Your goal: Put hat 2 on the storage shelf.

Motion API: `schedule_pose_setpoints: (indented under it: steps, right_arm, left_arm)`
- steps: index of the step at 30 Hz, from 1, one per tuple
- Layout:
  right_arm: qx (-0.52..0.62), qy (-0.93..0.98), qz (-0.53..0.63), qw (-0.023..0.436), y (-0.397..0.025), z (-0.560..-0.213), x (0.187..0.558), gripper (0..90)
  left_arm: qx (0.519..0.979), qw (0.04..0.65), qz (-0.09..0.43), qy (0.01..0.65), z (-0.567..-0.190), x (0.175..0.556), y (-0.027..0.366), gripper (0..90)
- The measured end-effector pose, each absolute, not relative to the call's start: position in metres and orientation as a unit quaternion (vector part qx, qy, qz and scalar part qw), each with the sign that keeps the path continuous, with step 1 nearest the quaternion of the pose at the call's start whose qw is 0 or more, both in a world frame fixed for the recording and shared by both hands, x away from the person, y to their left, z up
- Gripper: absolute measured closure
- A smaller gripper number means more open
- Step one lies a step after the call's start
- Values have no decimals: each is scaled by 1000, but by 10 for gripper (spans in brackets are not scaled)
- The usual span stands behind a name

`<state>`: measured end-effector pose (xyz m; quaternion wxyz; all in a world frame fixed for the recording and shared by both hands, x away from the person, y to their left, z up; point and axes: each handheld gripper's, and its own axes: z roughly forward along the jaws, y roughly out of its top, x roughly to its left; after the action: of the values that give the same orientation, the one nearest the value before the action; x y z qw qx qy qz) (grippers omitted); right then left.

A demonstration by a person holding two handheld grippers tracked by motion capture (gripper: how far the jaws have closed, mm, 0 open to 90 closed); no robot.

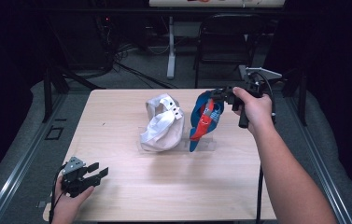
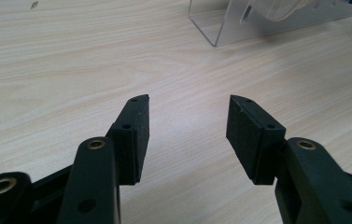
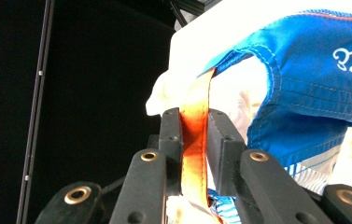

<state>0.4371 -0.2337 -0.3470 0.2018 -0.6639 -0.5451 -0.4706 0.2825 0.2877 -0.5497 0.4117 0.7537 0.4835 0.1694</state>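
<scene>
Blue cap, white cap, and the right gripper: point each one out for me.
blue cap [image 1: 216, 114], high view, on its blue panel beside the red strip.
white cap [image 1: 164, 128], high view, on the middle of its crown.
right gripper [image 3: 194, 128], right gripper view, between the pads, shut on the cap's orange strap.

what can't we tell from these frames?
- Blue cap: its white lettering runs off the right edge of the right gripper view.
- Orange strap: lower end hidden between the right gripper jaws.
- Clear stand: top cropped by the left gripper view's upper edge.
</scene>
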Motion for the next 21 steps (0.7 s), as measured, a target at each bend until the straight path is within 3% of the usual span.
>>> schedule_pose_setpoints:
  steps: [21]
  right_arm:
    - [-660, -553, -470, 194, -242, -345, 429, 771]
  left_arm:
    - [753, 411, 169, 484, -550, 283, 289, 499]
